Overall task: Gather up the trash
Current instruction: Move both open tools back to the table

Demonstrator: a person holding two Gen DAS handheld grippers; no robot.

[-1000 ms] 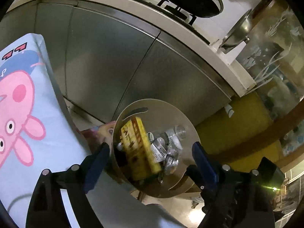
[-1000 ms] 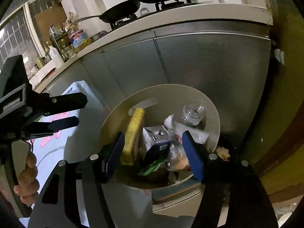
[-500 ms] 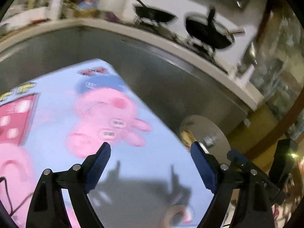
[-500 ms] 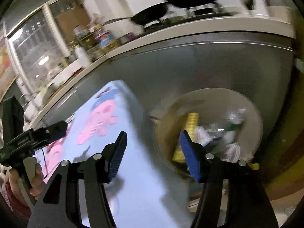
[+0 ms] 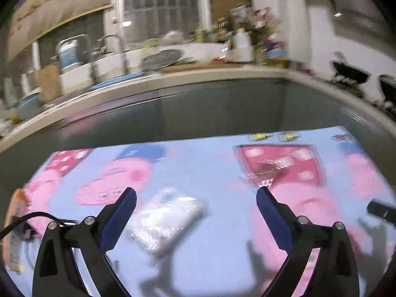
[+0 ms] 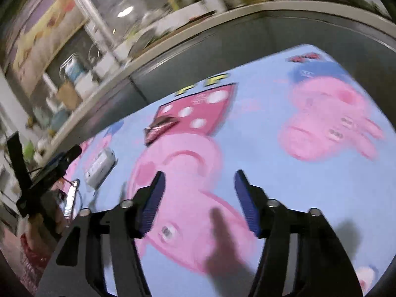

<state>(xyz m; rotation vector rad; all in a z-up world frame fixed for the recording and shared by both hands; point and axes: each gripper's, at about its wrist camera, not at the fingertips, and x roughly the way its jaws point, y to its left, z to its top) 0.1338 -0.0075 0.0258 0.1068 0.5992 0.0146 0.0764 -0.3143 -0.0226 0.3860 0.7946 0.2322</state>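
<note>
A white crumpled plastic packet (image 5: 168, 220) lies on the pig-print table cloth (image 5: 212, 170), just ahead of my open, empty left gripper (image 5: 195, 205) and nearer its left finger. It also shows in the right wrist view (image 6: 100, 164). A clear and red wrapper (image 5: 268, 170) lies farther back right on a red patch; in the right wrist view it (image 6: 159, 128) is dark pink. My right gripper (image 6: 198, 190) is open and empty above the cloth. The left gripper (image 6: 49, 170) shows at the left edge of that view. The views are blurred.
A grey kitchen counter (image 5: 173, 79) with bottles, a sink and pans runs behind the table. An orange packet (image 5: 14, 230) lies at the table's left edge. The tip of the other gripper (image 5: 381, 210) shows at the right of the left wrist view.
Both grippers have swung away from the round bin of trash and now face the table cloth. The bin is out of view. Both stay open and empty.
</note>
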